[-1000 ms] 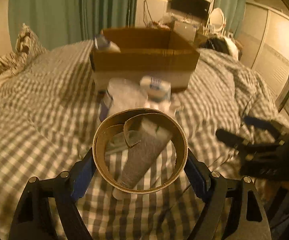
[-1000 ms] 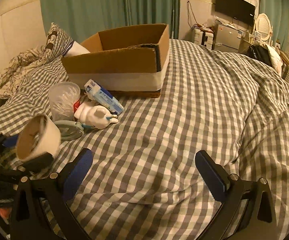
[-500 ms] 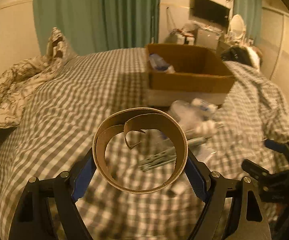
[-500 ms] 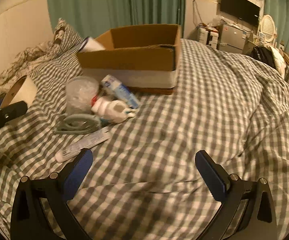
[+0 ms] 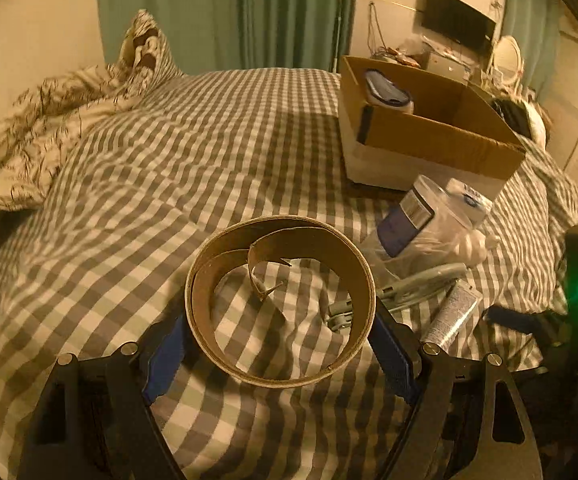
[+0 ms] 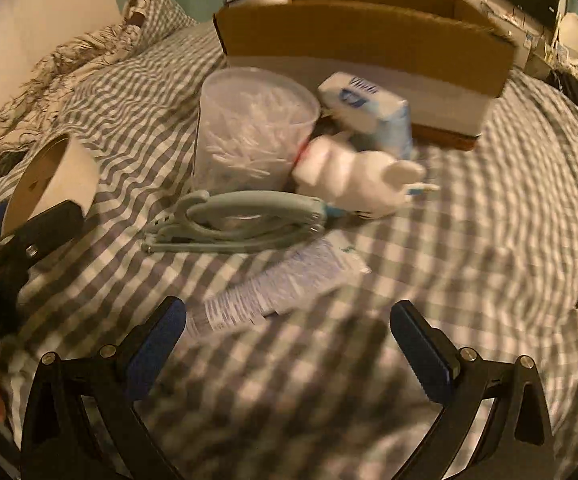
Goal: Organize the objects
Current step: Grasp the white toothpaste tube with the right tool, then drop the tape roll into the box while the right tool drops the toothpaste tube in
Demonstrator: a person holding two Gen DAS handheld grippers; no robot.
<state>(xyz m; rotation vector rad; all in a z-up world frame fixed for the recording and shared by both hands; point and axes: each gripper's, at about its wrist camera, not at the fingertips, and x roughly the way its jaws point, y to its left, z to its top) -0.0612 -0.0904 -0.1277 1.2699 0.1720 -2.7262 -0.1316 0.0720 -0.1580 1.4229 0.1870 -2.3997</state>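
Observation:
My left gripper (image 5: 279, 338) is shut on a wide cardboard tape roll (image 5: 209, 304), held end-on over the checked bedspread. The same roll (image 6: 55, 176) shows at the left of the right wrist view. My right gripper (image 6: 287, 344) stands open just above a white tube (image 6: 273, 292) lying on the bed. Behind the tube lie a pale green tool (image 6: 241, 218), a white bottle (image 6: 349, 178), a clear tub of cotton swabs (image 6: 249, 128) and a blue-white packet (image 6: 369, 108). A cardboard box (image 6: 361, 36) stands behind them.
Inside the box (image 5: 429, 136) lies a blue and white item (image 5: 387, 92). A rumpled patterned blanket (image 5: 29, 136) and a pillow (image 5: 145, 48) lie at the left. Green curtains, a television and shelves stand beyond the bed.
The left gripper swung left with the roll, so the box and clutter slid to the right of its view. The right gripper came down and closer to the tube and the pile.

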